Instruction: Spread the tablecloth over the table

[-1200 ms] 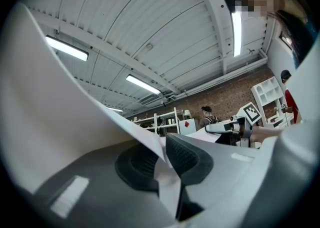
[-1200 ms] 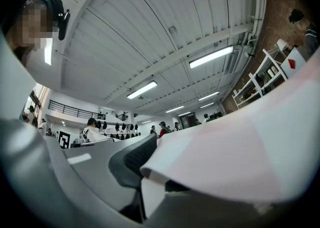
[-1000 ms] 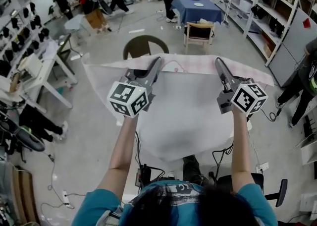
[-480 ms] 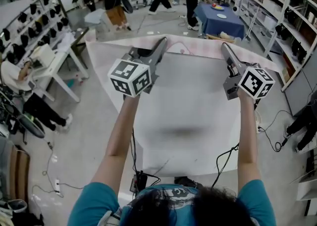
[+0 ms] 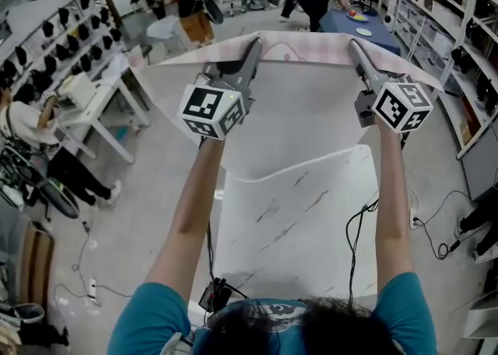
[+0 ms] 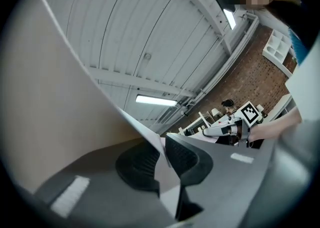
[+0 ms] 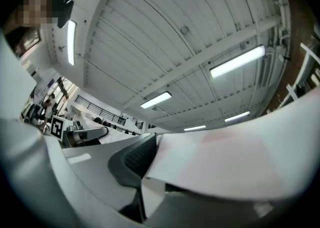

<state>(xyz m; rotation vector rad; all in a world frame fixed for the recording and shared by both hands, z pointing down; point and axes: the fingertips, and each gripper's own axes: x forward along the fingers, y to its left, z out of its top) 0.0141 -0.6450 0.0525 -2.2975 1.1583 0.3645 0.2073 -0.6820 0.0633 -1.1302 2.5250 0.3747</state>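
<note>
The tablecloth (image 5: pixel 299 108) is a thin, limp sheet, plain white on the side facing the camera, with a faint pink check showing along its raised far hem. It hangs in the air above the far end of the table (image 5: pixel 288 229), billowed into a broad shallow curve. Its loose near hem droops in a soft arc across the tabletop. The table has a smooth, white, rectangular top with grey marble-like veins, and its near half lies bare. The left gripper (image 5: pixel 254 43) has its dark ribbed pads nearly together, pinching the cloth's far hem as a thin sheet between them. The right gripper (image 5: pixel 352 45) grips the same hem further along, its jaws likewise almost closed on the fabric. In the right gripper view, a fold of cloth lies over one jaw, so only one ribbed pad shows. The table's far edge, far corners and legs are covered by the sheet.
</note>
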